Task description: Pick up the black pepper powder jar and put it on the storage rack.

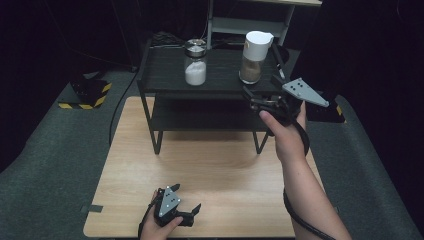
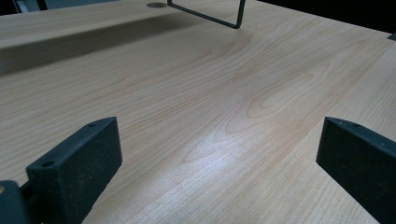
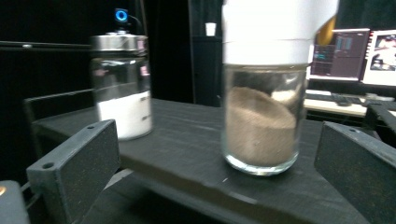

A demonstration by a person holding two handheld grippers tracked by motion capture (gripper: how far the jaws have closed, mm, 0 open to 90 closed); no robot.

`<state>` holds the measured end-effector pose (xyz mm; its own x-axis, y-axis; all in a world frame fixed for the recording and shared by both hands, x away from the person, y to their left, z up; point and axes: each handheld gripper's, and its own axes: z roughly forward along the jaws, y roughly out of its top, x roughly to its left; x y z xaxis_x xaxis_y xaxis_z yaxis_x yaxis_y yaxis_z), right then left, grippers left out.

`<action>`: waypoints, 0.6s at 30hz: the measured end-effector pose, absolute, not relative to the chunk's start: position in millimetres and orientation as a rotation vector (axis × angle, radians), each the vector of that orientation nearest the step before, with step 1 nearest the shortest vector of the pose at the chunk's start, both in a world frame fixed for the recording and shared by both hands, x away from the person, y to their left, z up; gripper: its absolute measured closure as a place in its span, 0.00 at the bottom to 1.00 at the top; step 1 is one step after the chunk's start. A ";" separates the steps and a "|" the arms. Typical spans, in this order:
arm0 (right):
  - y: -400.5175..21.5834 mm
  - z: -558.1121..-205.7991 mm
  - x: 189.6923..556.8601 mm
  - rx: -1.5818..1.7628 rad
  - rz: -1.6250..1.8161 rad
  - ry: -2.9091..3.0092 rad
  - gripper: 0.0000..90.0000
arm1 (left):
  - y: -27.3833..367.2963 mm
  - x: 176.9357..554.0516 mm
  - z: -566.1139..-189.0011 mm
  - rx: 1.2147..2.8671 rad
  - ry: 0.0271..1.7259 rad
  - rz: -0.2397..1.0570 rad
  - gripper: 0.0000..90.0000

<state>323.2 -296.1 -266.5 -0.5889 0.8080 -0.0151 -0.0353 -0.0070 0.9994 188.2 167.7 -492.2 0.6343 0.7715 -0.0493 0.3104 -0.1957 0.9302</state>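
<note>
The right gripper (image 1: 263, 92), jaws wide and empty, is lined up on the clear glass jar of brown powder with a white cap (image 3: 264, 102), which stands at the near right of the black shelf rack's (image 1: 165, 75) top tier. This looks like the approach to a grasp; next the jaws must slide around the jar and close. The right forearm reaches forward, gripper level. The left gripper (image 1: 186, 212) rests open on the light wooden counter (image 1: 215, 165), near left.
</note>
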 end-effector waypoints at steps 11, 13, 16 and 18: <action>-311.0 -291.4 300.2 0.771 1.682 1.638 0.00 | 166.9 186.9 -492.3 1.783 0.864 0.548 0.00; -313.0 -293.8 298.7 0.773 1.682 1.639 0.00 | 166.8 186.8 -492.4 1.782 0.863 0.549 0.00; -319.1 -303.1 293.5 0.766 1.685 1.642 0.00 | 166.4 186.8 -492.4 1.784 0.860 0.553 0.00; -323.2 -310.6 289.0 0.757 1.686 1.647 0.00 | 166.0 186.6 -492.5 1.784 0.857 0.553 0.00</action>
